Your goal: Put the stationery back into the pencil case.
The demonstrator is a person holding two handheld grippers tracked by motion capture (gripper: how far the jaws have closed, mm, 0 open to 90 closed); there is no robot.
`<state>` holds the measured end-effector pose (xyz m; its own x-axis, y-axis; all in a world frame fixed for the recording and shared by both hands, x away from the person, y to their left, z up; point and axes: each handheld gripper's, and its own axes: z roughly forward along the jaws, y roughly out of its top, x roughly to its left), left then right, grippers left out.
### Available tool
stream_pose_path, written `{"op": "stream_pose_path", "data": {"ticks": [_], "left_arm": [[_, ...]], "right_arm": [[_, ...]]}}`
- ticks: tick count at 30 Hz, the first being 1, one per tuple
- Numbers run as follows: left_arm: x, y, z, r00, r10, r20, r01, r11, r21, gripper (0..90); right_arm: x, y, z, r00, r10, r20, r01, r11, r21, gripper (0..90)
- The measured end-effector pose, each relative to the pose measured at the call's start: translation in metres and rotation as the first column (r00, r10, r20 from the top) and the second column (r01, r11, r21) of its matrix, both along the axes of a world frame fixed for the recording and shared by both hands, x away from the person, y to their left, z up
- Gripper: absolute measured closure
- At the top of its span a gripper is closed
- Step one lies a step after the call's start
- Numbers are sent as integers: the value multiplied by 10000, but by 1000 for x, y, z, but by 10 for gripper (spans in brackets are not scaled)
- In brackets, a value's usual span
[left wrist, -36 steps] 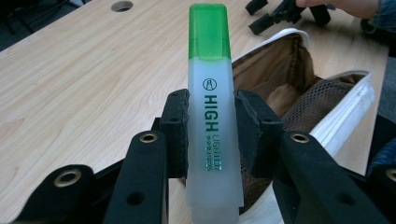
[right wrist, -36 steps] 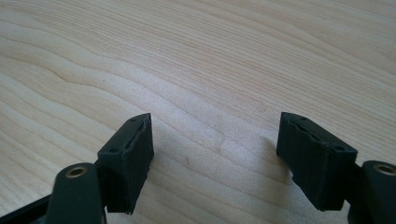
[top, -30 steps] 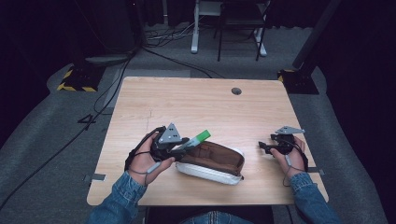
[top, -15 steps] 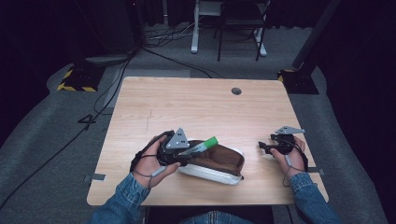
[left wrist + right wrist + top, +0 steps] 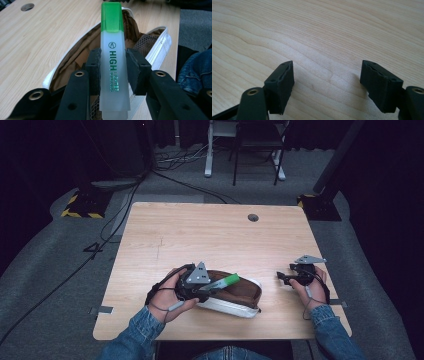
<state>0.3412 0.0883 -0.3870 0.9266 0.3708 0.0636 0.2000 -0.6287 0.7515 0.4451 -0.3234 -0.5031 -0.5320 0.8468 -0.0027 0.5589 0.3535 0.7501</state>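
My left gripper (image 5: pixel 212 285) (image 5: pixel 112 68) is shut on a green highlighter (image 5: pixel 224 281) (image 5: pixel 112 62), a translucent white barrel with a green cap. The highlighter hangs over the open mouth of a pencil case (image 5: pixel 245 295) (image 5: pixel 75 57) that is brown inside with a white rim and lies near the table's front edge. The cap end points toward the case's far end. My right gripper (image 5: pixel 283 277) (image 5: pixel 327 82) rests to the right of the case, low over the bare wood, open with nothing between its jaws.
The light wooden table (image 5: pixel 200 235) has a round cable hole (image 5: pixel 253 217) at the back right. A denim sleeve (image 5: pixel 195 72) shows beside the case. Cables and chair legs (image 5: pixel 240 155) lie on the grey floor behind the table.
My left gripper has carried the highlighter rightward and lower, from the case's left end to over its open mouth. The right gripper has stayed put.
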Motion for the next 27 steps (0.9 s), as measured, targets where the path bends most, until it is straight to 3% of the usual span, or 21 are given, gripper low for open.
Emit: {"op": "stream_pose_path", "data": {"ticks": [9,15,22,27], "left_arm": [[0,-9,-4,9986,-514,-104,517,9983,276,658],[2,-14,-3,9966,-813,93,805,9944,685,659],[8,-19,-5,9946,-1024,159,1009,9919,767,659],[15,-23,-6,9874,-1569,229,1540,9835,954,659]], "right_arm": [[0,0,0,10000,24,7,-24,10000,8,275],[-1,1,0,10000,50,17,-50,10000,9,275],[-3,1,0,10000,95,4,-95,10000,4,275],[-5,0,0,9999,105,17,-105,9999,6,276]]}}
